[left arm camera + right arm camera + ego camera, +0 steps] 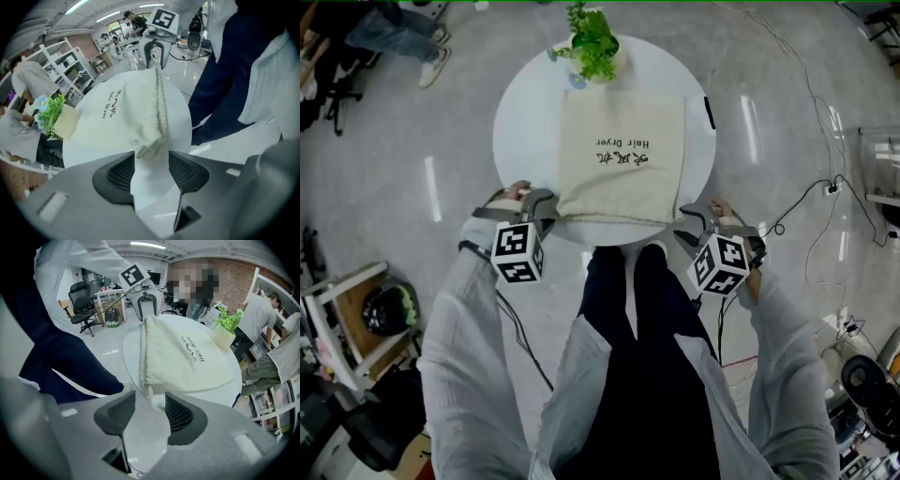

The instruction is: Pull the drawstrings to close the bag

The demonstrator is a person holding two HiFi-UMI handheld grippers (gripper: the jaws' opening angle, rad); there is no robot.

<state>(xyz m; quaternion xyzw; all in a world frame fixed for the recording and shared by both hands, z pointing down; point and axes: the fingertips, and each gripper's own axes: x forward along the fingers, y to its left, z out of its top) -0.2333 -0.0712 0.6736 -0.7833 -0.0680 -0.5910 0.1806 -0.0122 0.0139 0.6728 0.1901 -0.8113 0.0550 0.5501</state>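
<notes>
The round white bench (516, 122) is the biggest thing here. The cream hair dryer bag (619, 159) lies flat on it. The bag's bottom points at the plant pot (592, 42) by the far edge. Its open mouth lies along the near edge, right in front of me.

The mouth runs from left to right. One cord end sticks out at each side, so I think I have to pull along that line, each side going outward. My left gripper (546, 208) sits at the left end of the mouth and my right gripper (692, 223) sits at the right end. Each one is right by its own cord.

From my head I can see both ends of the mouth at once, but the cord ends are too small to see. The gripper views show them. On the left, my fingers (119, 176) are wide apart and hold nothing. The frayed left cord end (149, 150) lies just in front of the gap. On the right, my fingers (115, 416) are apart too. The right cord end (152, 397) hangs down into the gap, but I have not pinched it.
</notes>
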